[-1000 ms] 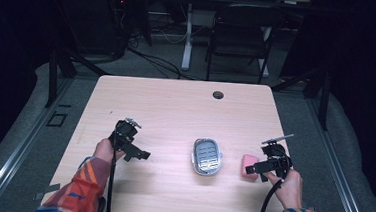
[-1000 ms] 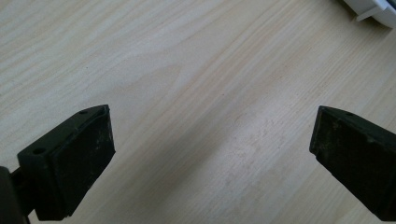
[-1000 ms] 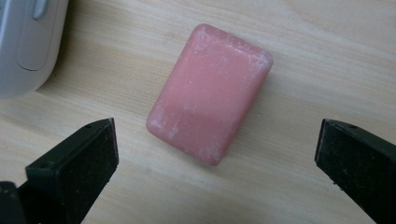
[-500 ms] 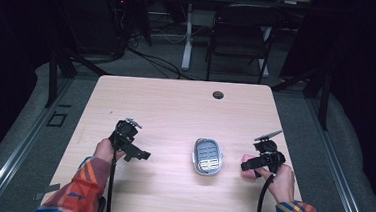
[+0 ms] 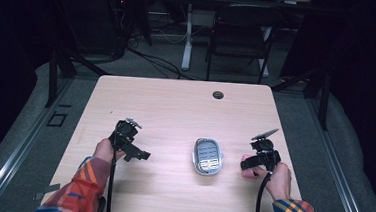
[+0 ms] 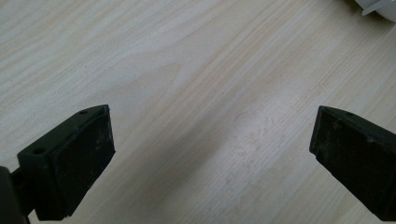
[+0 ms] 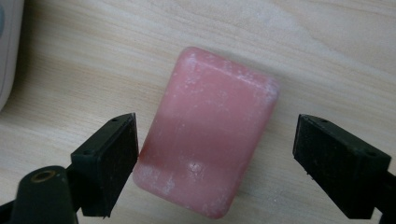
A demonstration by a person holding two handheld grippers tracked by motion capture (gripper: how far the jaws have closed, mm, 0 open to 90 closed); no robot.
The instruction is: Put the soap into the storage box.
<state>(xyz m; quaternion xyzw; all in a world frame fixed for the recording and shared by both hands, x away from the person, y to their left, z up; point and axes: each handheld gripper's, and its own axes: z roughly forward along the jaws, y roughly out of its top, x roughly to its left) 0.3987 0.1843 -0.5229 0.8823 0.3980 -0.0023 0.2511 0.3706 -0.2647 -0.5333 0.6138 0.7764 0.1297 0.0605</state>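
A pink bar of soap lies flat on the wooden table. My right gripper straddles it from above, and its jaws have just been closing with the soap between them. The left jaw is at the soap's edge, while a gap of bare table separates the right jaw from it. In the high view this gripper sits right of a white and grey soap dish. My left gripper hovers over bare wood left of the dish, and its jaws are wide open with nothing between them.
The dish's white edge shows at the left of the right gripper view and at the top right corner of the left gripper view. A round cable hole is near the table's far edge. A chair stands beyond the table.
The right gripper has moved left and down over the pink soap, which it now covers in the high view. The left gripper has stayed where it was.
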